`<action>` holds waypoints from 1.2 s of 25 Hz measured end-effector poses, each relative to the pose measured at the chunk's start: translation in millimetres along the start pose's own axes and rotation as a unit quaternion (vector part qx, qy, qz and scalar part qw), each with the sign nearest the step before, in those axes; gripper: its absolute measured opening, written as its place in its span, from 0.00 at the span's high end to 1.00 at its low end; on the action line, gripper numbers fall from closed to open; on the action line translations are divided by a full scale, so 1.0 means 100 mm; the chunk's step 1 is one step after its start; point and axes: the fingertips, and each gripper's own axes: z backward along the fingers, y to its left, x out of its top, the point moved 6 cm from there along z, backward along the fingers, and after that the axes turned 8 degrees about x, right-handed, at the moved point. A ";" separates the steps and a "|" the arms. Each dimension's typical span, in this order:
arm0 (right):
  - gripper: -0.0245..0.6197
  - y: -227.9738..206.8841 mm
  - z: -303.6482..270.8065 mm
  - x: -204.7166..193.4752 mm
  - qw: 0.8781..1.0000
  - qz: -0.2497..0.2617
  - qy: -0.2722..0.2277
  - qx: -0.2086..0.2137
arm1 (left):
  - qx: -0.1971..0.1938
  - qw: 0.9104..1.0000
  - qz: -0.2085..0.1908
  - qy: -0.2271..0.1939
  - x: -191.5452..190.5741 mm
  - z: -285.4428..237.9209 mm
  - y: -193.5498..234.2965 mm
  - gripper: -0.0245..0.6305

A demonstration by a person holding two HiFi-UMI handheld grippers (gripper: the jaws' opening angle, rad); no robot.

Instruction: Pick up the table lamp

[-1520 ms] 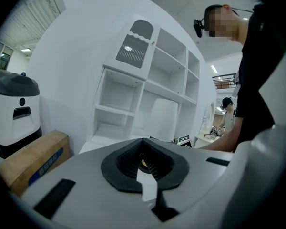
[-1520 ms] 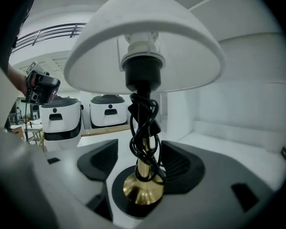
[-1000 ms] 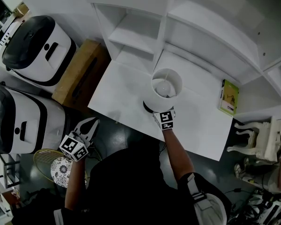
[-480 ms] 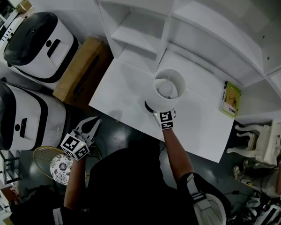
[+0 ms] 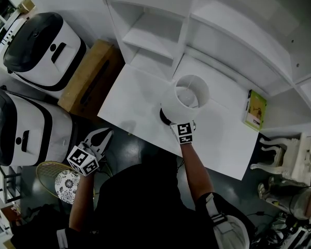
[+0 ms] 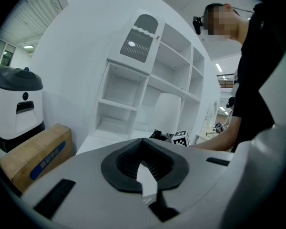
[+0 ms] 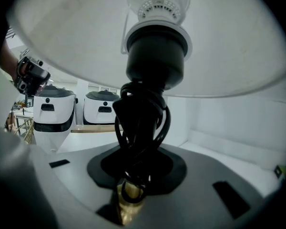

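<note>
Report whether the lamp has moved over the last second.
Yes. The lamp has tipped: the top of its shade has swung right, toward the green book, while its foot stays near the front edge of the desk.

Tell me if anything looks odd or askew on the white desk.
The lamp on the desk appears to lean, tipped toward the shelves. Its black cord is bundled up beneath the bulb socket rather than trailing loose.

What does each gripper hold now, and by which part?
The right gripper, just closing, grips the table lamp by its cord-wrapped stem; the left gripper holds nothing.
</note>
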 end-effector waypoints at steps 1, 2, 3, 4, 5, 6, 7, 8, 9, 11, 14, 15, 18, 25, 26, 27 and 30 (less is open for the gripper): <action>0.82 -0.01 0.01 0.02 1.000 0.000 -0.001 0.000 | -0.001 1.000 0.001 0.000 0.00 -0.01 0.00 0.95; 0.82 -0.02 0.03 0.04 1.000 0.000 -0.001 0.000 | -0.002 1.000 0.001 0.001 -0.01 -0.01 -0.01 0.95; 0.82 -0.02 0.04 0.05 1.000 0.001 -0.001 0.000 | -0.003 1.000 0.002 0.001 -0.01 -0.02 -0.01 0.95; 0.82 -0.02 0.04 0.07 1.000 0.003 0.000 0.000 | -0.004 1.000 0.003 0.001 -0.01 -0.02 -0.01 0.95; 0.82 -0.03 0.05 0.08 1.000 0.005 0.001 -0.001 | -0.005 1.000 0.004 0.001 -0.02 -0.02 -0.01 0.95; 0.82 -0.03 0.05 0.09 1.000 0.006 0.001 -0.001 | -0.006 1.000 0.005 0.001 -0.02 -0.03 -0.01 0.95; 0.82 -0.04 0.06 0.11 1.000 0.007 0.000 -0.002 | -0.007 1.000 0.006 -0.001 -0.02 -0.04 -0.01 0.95; 0.82 -0.04 0.07 0.12 1.000 0.008 0.000 -0.003 | -0.008 1.000 0.006 -0.002 -0.02 -0.04 -0.02 0.95; 0.82 -0.05 0.08 0.13 1.000 0.008 -0.001 -0.004 | -0.009 1.000 0.006 -0.003 -0.01 -0.05 -0.02 0.95; 0.82 -0.07 0.11 0.17 1.000 0.008 -0.001 -0.007 | -0.011 1.000 0.007 -0.006 -0.01 -0.06 -0.02 0.95; 0.82 -0.07 0.17 0.24 1.000 0.010 -0.002 -0.007 | -0.013 1.000 0.012 -0.013 -0.01 -0.06 -0.03 0.95; 0.82 -0.07 0.20 0.27 1.000 0.010 -0.002 -0.006 | -0.013 1.000 0.013 -0.015 -0.01 -0.06 -0.03 0.95; 0.82 -0.08 0.29 0.32 1.000 0.010 -0.001 -0.007 | -0.015 0.999 0.018 -0.022 -0.02 -0.08 -0.04 0.95; 0.82 -0.07 0.47 0.51 1.000 0.024 0.008 0.001 | -0.028 0.999 0.025 -0.033 -0.03 -0.15 -0.08 0.95; 0.82 -0.05 0.49 0.56 1.000 0.030 0.009 0.004 | -0.030 0.999 0.026 -0.033 -0.04 -0.16 -0.08 0.95; 0.82 -0.03 0.51 0.61 0.999 0.034 0.008 0.008 | -0.031 0.999 0.027 -0.034 -0.04 -0.17 -0.08 0.95; 0.82 0.02 0.57 0.76 0.999 0.040 0.001 0.016 | -0.035 0.998 0.031 -0.042 -0.05 -0.18 -0.08 0.95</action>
